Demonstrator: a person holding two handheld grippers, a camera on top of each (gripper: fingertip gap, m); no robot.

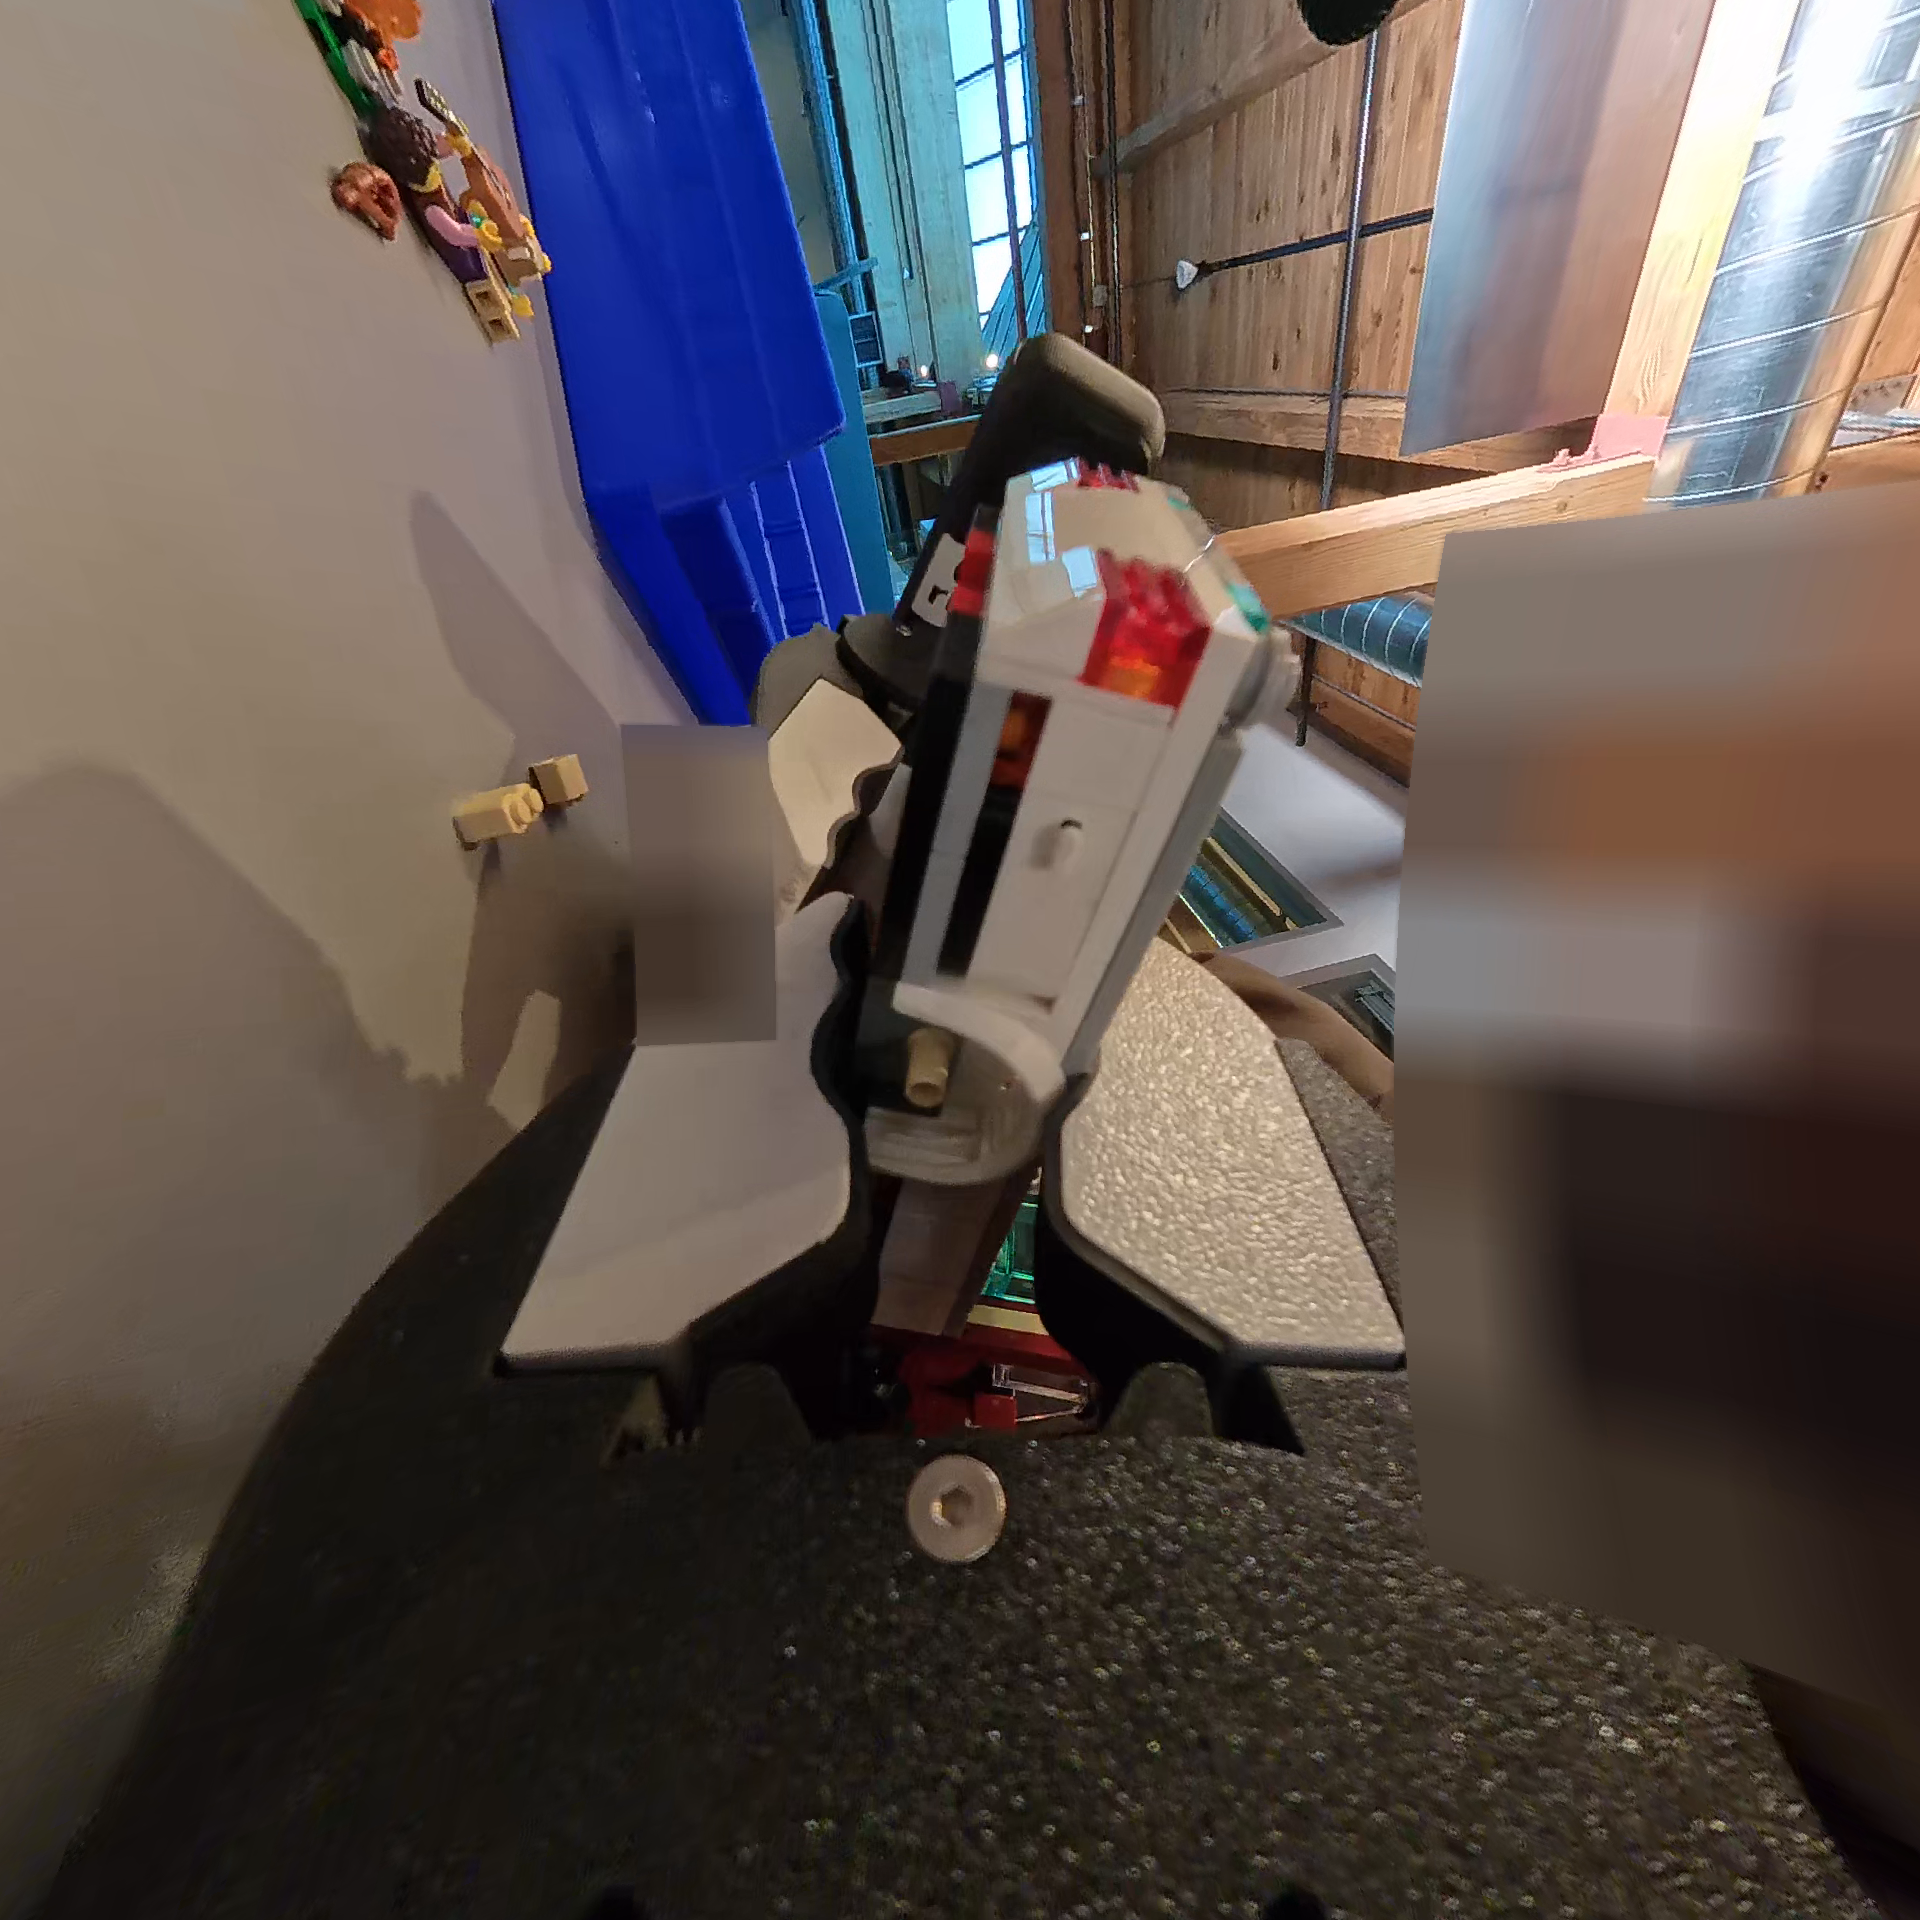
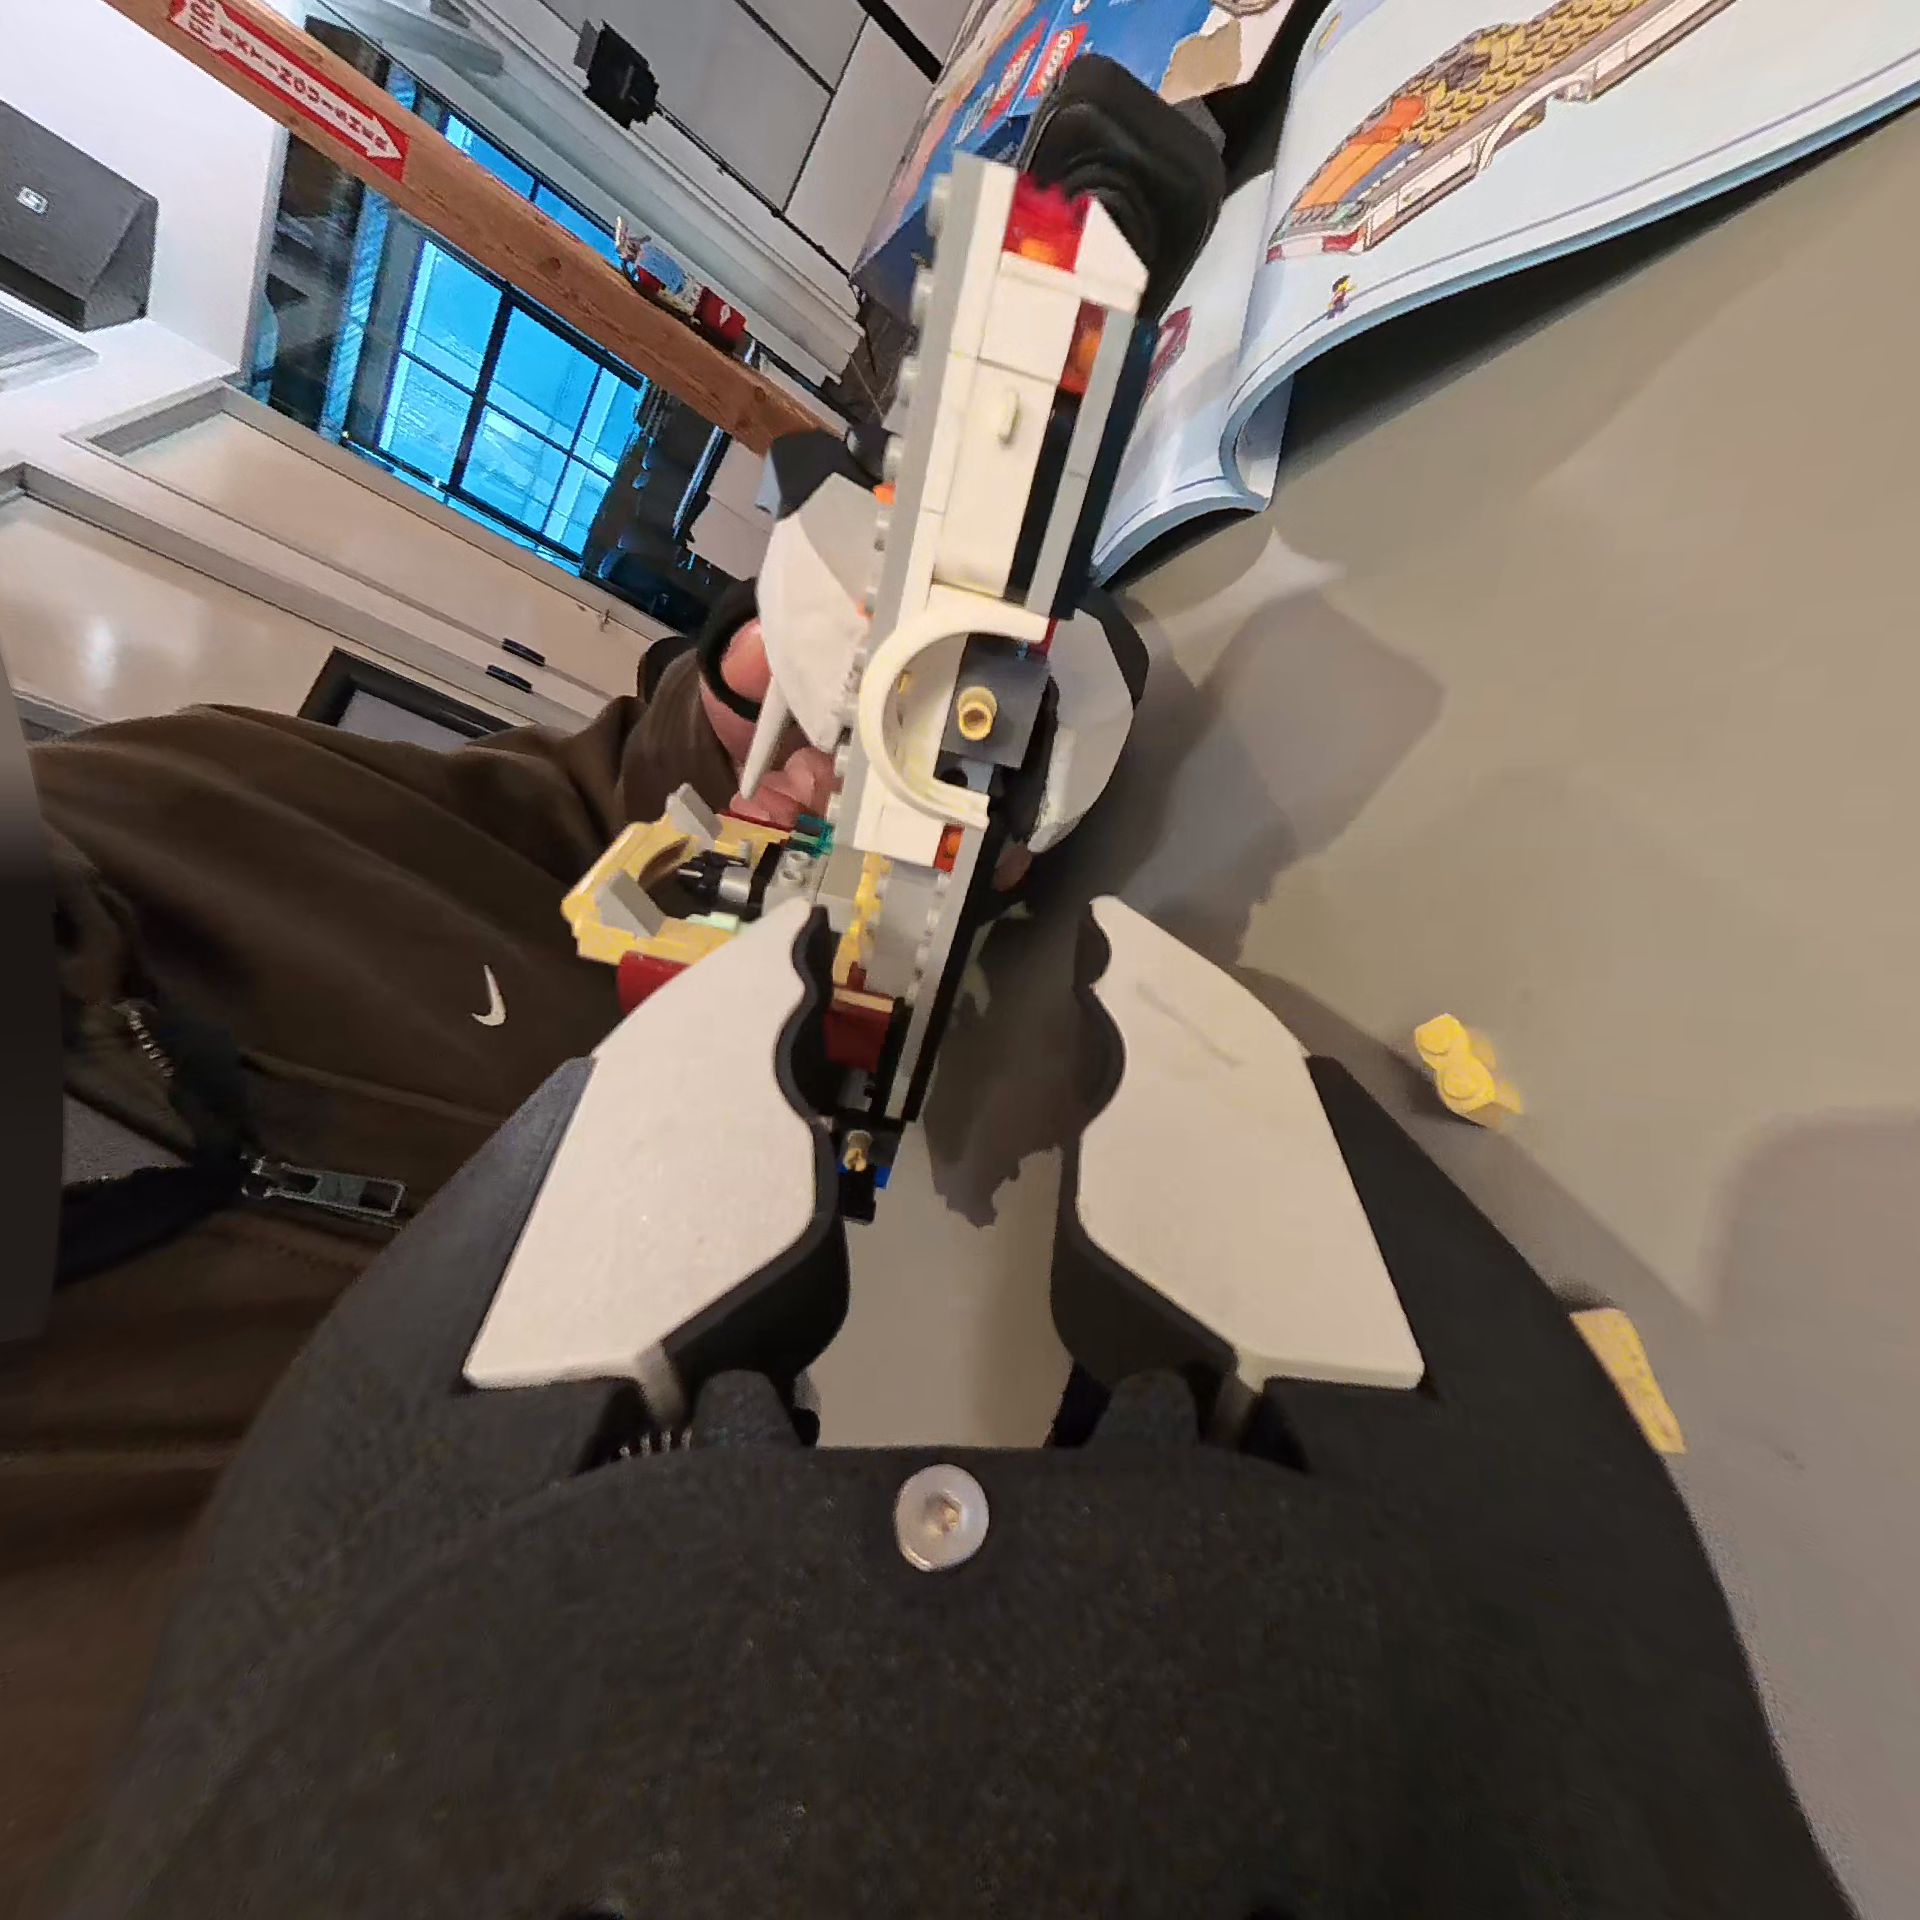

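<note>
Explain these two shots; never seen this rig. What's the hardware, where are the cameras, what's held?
No robot: a person holds a two-finger gripper in each hand, each with a camera looking along its fingers. The left wrist view shows the left gripper clamped on a white, black and red toy-brick vehicle model. In the right wrist view, the right gripper stands open around the same model, one finger apart from it. On the grey table: loose yellow bricks, an open instruction booklet, a blue plastic bin.
</note>
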